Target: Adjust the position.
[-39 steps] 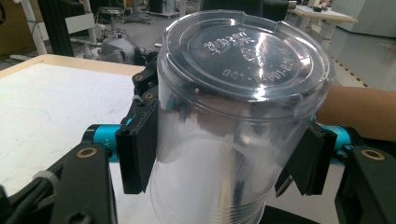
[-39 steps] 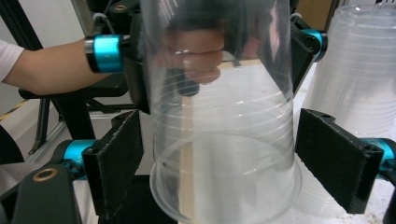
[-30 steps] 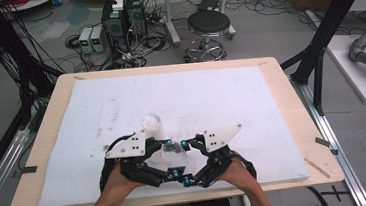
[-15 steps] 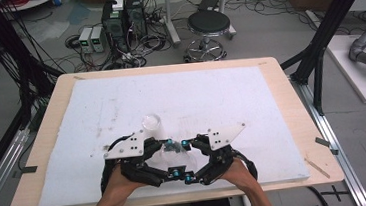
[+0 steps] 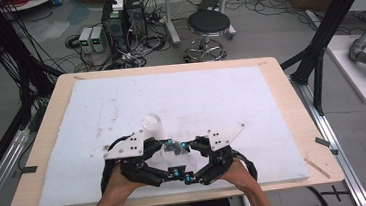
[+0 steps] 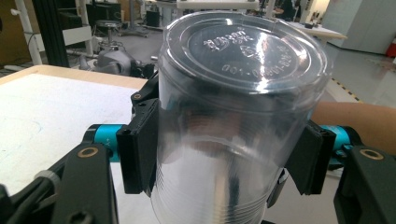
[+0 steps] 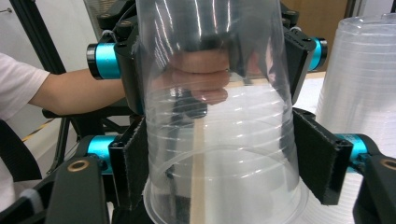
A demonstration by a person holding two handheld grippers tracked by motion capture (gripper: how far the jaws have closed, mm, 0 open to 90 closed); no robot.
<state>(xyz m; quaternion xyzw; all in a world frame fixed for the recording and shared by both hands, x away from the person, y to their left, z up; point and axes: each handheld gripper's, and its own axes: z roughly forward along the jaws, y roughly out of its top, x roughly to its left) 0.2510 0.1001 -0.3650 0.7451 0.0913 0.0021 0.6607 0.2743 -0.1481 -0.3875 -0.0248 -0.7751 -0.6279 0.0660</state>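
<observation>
A clear plastic cup (image 5: 176, 152) stands upside down near the table's front middle, base up and wide rim down. My left gripper (image 5: 168, 146) is shut on its upper part, and in the left gripper view both pads (image 6: 138, 145) press the cup (image 6: 233, 107) just below its embossed base. My right gripper (image 5: 185, 148) comes from the opposite side. Its own view has it (image 7: 224, 163) shut on the cup (image 7: 219, 140) lower down, near the rim, while the left gripper (image 7: 212, 56) holds higher up. More clear upside-down cups (image 5: 151, 124) stand just behind the left gripper.
The white foam mat (image 5: 210, 95) covers most of the wooden table (image 5: 291, 98). The other cups (image 7: 359, 84) stand close beside the held cup. Behind the table are a black stool (image 5: 208, 24), computer boxes (image 5: 123, 15) and cables on the floor.
Both grippers stay shut on the cup in the same spot; the hands have barely shifted.
</observation>
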